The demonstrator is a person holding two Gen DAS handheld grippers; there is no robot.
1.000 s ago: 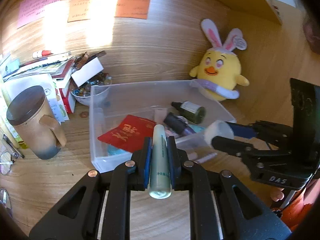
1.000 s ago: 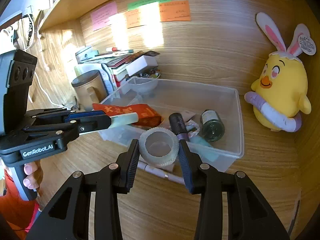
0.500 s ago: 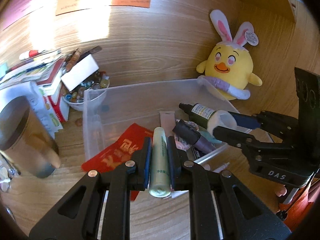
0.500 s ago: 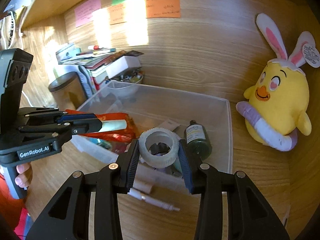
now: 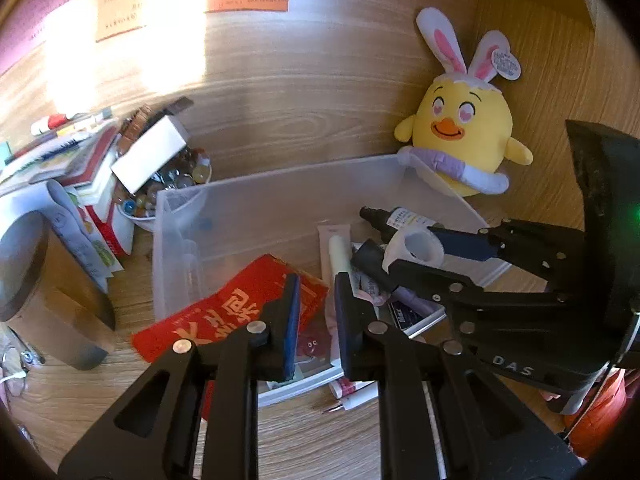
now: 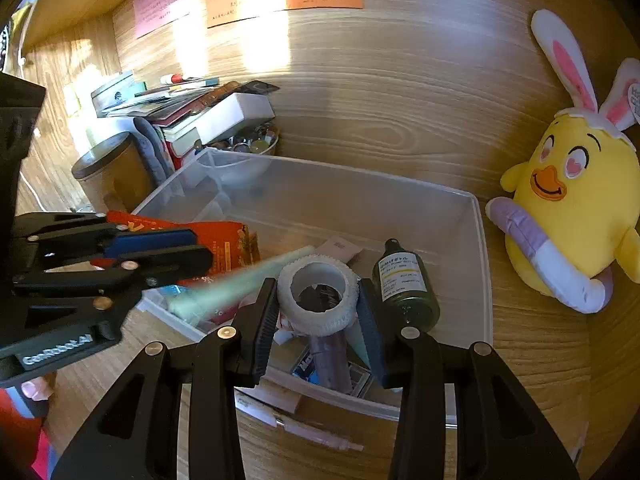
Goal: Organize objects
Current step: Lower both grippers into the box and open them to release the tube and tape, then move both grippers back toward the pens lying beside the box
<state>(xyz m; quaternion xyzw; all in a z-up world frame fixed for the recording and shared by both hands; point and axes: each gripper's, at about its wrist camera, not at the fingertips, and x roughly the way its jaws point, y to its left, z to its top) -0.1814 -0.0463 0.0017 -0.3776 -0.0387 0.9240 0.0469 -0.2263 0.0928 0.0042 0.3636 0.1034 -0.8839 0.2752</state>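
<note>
Clear plastic bin (image 6: 360, 200) sits on the wooden worktop (image 6: 540, 360), and both tongs hang over its near edge. The right tongs (image 6: 318, 300) are clamped on a white tape roll (image 6: 316, 322), hole facing up, right above the clutter at the bin's front. The left tongs (image 5: 316, 312) are only slightly apart and there's nothing between them. The pale green tube (image 5: 338, 256) is inside the bin, just past their tips; in the right wrist view it's a blur. A red envelope (image 5: 240, 312) hangs over the bin's near left corner, partly inside it. A dark green bottle (image 6: 404, 292) lies inside the bin on the right. The yellow bunny-eared chick plush (image 6: 568, 216) sits outside the bin's far right corner, and a brown lidded mug (image 6: 112, 176) stands off the bin's left side.
</note>
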